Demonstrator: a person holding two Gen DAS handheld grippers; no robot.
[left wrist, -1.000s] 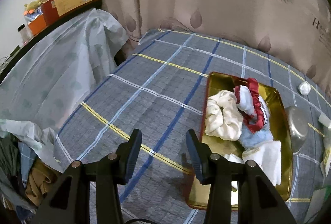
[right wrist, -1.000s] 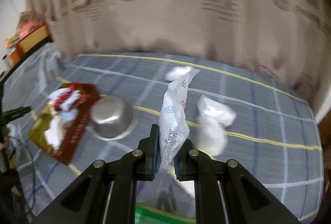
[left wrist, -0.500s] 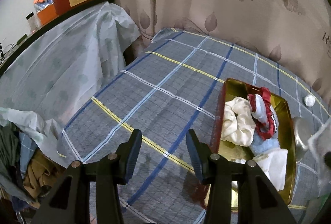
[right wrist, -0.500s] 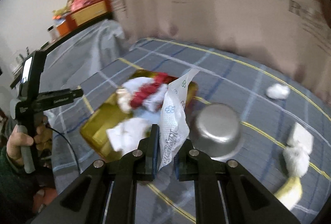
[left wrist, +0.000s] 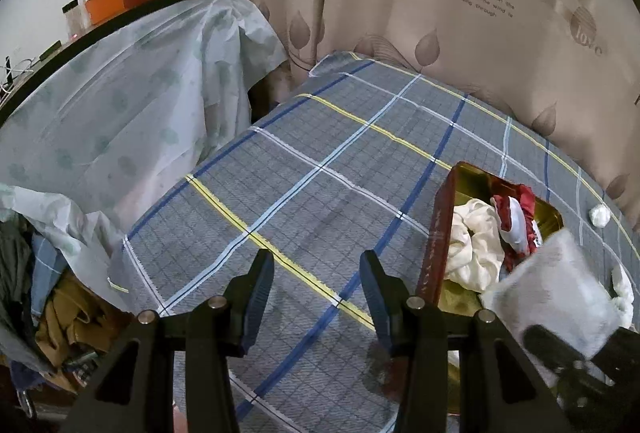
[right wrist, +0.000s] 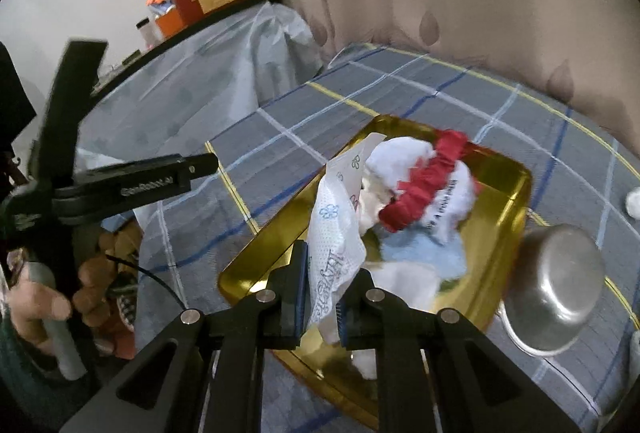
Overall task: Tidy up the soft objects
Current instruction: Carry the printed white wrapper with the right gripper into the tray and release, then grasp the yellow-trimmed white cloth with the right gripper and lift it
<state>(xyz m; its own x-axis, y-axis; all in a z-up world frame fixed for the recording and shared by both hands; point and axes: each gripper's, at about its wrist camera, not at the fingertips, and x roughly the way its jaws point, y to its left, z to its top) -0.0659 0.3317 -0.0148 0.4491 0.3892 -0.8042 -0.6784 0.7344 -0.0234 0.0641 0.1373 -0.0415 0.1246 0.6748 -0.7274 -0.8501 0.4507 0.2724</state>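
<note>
Beneath leaf-print curtain (left wrist: 460, 13), grey plaid bedcover (left wrist: 320, 173).

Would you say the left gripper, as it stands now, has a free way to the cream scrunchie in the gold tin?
Probably yes. The left gripper is open and empty over bare bedspread, beside the gold tin. The cream scrunchie lies uncovered just past the tin's near wall, though the right gripper's tissue packet crowds that side.

Gold tray (right wrist: 516, 193), red scrunchie (right wrist: 424, 181), grey plaid cloth (left wrist: 320, 161) striped blue, yellow.
</note>
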